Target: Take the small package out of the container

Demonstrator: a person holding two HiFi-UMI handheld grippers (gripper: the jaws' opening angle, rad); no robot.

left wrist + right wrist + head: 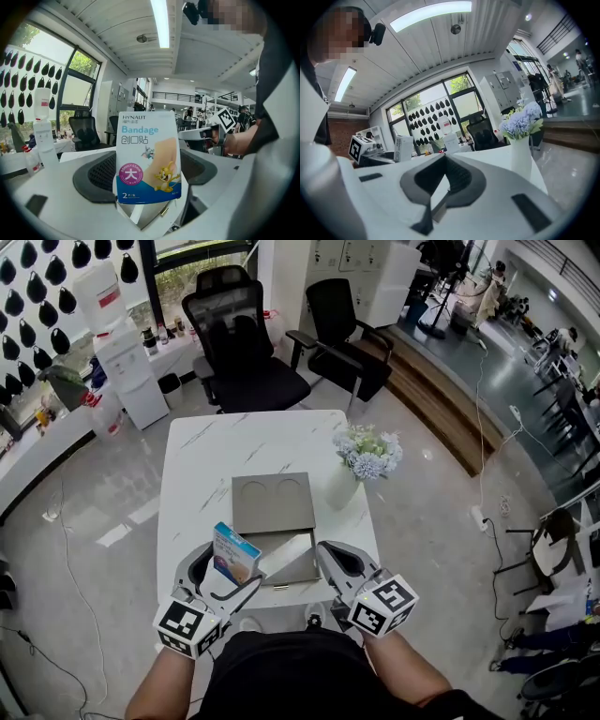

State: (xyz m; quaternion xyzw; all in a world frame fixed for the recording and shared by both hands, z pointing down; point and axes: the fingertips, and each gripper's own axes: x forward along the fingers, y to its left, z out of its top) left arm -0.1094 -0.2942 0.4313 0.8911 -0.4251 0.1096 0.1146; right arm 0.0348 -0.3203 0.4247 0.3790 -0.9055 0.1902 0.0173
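Here, lower left of the head view: left gripper (228,576) tilted slightly down, jaws clamped on the small package (234,554). Lower right: right gripper (333,559) near level beside the container (274,504), jaws together.

White marble-look table (225,442), open grey container (292,561) nr front edge, flower vase (342,486) just beside, rt

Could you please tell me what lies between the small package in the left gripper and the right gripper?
The open grey container lies between the small package and the right gripper, in the head view.
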